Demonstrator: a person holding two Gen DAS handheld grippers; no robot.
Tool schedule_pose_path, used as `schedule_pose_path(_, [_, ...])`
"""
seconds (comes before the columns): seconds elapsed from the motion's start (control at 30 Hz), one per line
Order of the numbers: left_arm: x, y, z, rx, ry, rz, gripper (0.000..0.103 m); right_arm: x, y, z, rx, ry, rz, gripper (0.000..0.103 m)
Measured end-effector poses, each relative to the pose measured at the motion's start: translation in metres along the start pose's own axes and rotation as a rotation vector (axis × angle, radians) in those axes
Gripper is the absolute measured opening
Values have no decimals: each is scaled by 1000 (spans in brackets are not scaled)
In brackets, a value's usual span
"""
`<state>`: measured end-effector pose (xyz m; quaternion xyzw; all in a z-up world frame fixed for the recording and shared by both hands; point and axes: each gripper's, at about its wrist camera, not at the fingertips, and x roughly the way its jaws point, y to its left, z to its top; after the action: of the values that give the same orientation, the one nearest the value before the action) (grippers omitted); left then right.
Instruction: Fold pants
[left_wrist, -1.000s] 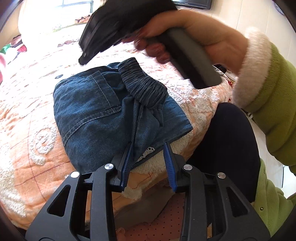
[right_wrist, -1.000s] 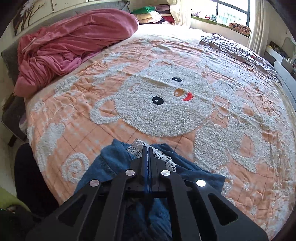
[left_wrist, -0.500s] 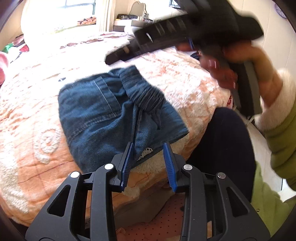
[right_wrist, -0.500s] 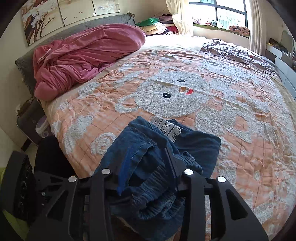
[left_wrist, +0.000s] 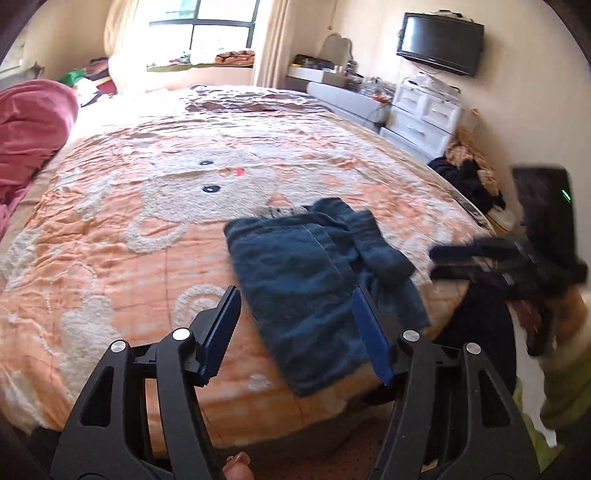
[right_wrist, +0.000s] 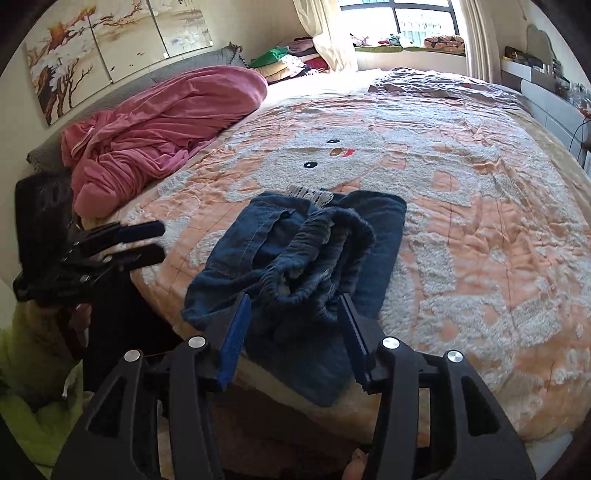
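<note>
Folded denim pants on the bed edge, both grippers clear of them

Left wrist view: the left gripper (left_wrist: 295, 328) hangs above the pants (left_wrist: 314, 280), jaws spreading, nothing between them; soft blue denim forms a rough rectangle on the fleecy peach bedspread (left_wrist: 110, 258). Right wrist view: the right gripper (right_wrist: 291, 336) is likewise widening and empty; the ribbed elastic waistband (right_wrist: 317, 258) bunches on top, so I'd judge it needs pressing flat to square the fold.

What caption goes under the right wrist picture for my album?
Folded denim pants lie near the edge of the bunny bedspread, the right gripper empty above them, jaws opening.
</note>
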<state>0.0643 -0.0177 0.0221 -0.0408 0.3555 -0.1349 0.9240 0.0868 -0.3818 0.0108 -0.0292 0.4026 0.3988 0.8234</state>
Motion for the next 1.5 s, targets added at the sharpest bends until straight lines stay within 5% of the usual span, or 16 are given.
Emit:
schedule_pose_path(0.17, [28,4,20,-36,48,-79,54,11,38,-17,-54,11,82,47])
schedule_pose_path(0.27, [49,1,28,-52,100,-125,42,22,60,-15,-112,21,107,48])
schedule_pose_path(0.43, [87,4,30,-66,180,-88,42,44,71,-9,-188,7,45,48])
schedule_pose_path(0.57, [100,12,23,-82,214,-79,42,69,51,-23,-62,118,58,48])
schedule_pose_path(1.0, [104,10,22,-54,178,-49,45,64,55,-40,0,114,77,54])
schedule_pose_path(1.5, [65,9,24,-49,97,9,57,-7,32,-35,56,-43,20,68])
